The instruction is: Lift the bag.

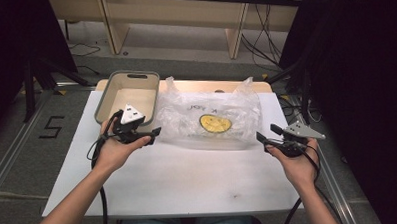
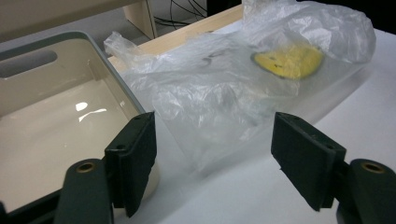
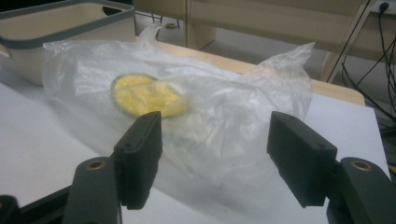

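A clear plastic bag (image 1: 209, 122) lies flat on the white table (image 1: 189, 182), its long axis running left to right across the far half of the tabletop. A round yellow print (image 1: 215, 123) sits near the bag's middle, with dark lettering just beyond it that is too blurred to read. The bag's two pointed corners stick up along its far edge, one at each end, and that edge reaches the strip of bare wood at the back of the table.

A shallow beige bin (image 1: 128, 96) with a grey rim and a slot handle stands at the table's far left corner, its right wall touching or just beside the bag's left end; the high view cannot settle which.

The left gripper (image 1: 146, 136), held in the person's left hand (image 1: 118, 147), hovers at the bin's near right corner, its tips aimed right toward the bag. In the left gripper view (image 2: 212, 144), its jaws stand wide apart with nothing between them, the bag's crumpled left end straight ahead and the bin's inner floor showing at the left.

The right gripper (image 1: 268, 133), in the right hand (image 1: 296, 161), sits just off the bag's near right corner, pointing left. In the right gripper view (image 3: 215, 151), its jaws are likewise spread and empty, framing the bag with the yellow print ahead.

Beyond the table, pale wooden furniture legs (image 1: 114, 25) and loose cables (image 1: 259, 35) rest on the grey floor.
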Demonstrator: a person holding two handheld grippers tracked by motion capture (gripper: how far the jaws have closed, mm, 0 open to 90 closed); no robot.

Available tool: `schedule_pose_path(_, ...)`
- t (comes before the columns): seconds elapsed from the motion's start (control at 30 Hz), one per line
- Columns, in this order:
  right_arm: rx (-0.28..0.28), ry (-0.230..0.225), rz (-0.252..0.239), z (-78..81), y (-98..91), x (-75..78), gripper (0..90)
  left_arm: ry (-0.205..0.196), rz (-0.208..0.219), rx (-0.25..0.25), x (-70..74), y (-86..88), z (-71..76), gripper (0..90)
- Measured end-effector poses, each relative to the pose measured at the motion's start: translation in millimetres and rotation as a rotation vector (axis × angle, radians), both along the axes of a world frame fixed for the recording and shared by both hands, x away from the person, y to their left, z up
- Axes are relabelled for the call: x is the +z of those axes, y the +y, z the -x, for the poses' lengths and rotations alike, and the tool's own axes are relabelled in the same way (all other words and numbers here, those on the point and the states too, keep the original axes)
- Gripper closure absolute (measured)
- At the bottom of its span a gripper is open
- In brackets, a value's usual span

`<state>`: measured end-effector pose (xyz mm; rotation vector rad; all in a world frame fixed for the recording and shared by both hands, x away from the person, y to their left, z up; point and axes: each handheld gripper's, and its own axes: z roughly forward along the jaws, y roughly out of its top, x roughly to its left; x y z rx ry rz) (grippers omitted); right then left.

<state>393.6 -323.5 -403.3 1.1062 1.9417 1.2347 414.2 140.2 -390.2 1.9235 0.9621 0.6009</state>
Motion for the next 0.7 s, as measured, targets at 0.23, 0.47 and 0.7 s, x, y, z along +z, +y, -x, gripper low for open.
schedule_pose_path(0.23,0.022,0.025,0.01,8.8,-2.2,-8.7,36.5,0.003,-0.009,-0.013,-11.9,3.9,12.2,30.9)
schedule_pose_path(0.47,0.037,0.048,0.003,18.0,-6.1,-17.2,36.5,0.023,-0.02,-0.026,-27.5,10.9,21.9,30.5)
schedule_pose_path(0.7,0.052,0.067,0.006,28.2,-7.9,-27.4,36.5,0.035,-0.028,-0.032,-40.8,18.9,34.7,30.1)
